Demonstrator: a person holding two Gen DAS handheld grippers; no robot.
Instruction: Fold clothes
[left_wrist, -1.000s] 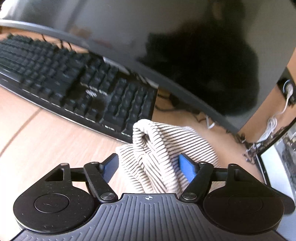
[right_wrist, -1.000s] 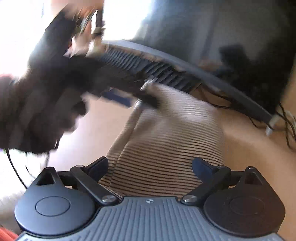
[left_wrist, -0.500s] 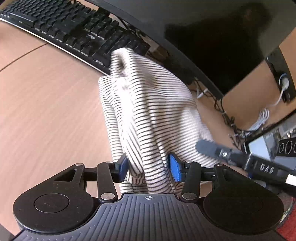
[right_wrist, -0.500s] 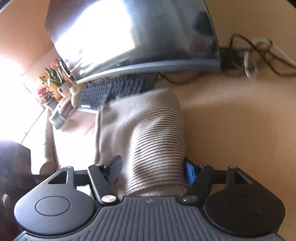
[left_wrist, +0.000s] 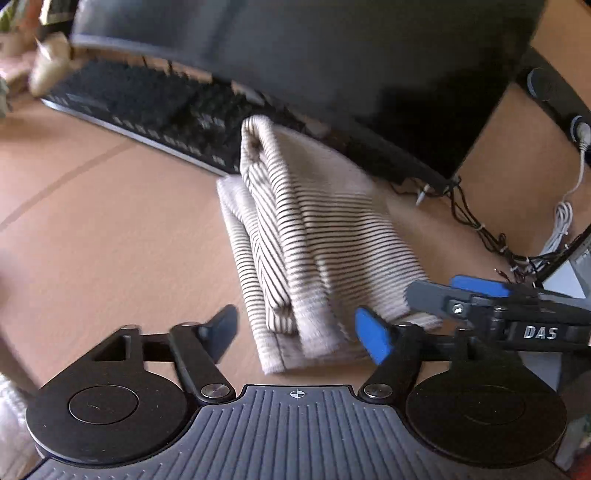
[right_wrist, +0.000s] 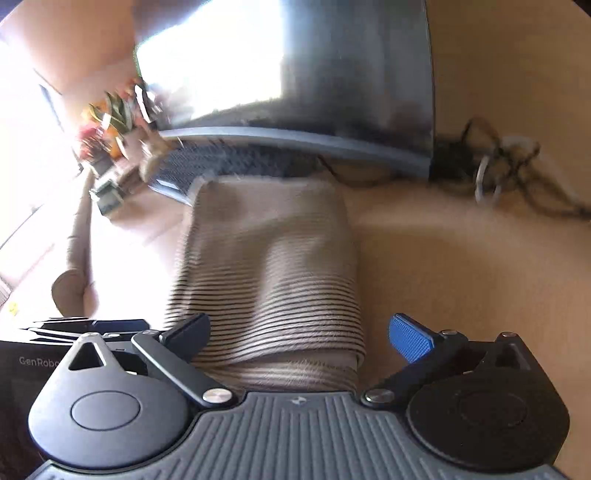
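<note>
Striped knit garment (left_wrist: 310, 236), cream with thin dark stripes, lying folded into a long narrow bundle on the wooden tabletop (left_wrist: 110, 236). Plain ribbed hem at the near end; layered edges visible along its left side. Long axis running from near to far, far end touching the black keyboard (left_wrist: 147, 99) below the dark monitor (left_wrist: 332, 55). Left claw (left_wrist: 299, 332) spread wide, just opened, near end of garment between the pads but not gripped. Right claw (right_wrist: 299, 332) likewise wide apart, just opened, straddling the garment's near end without pinching it.
</note>
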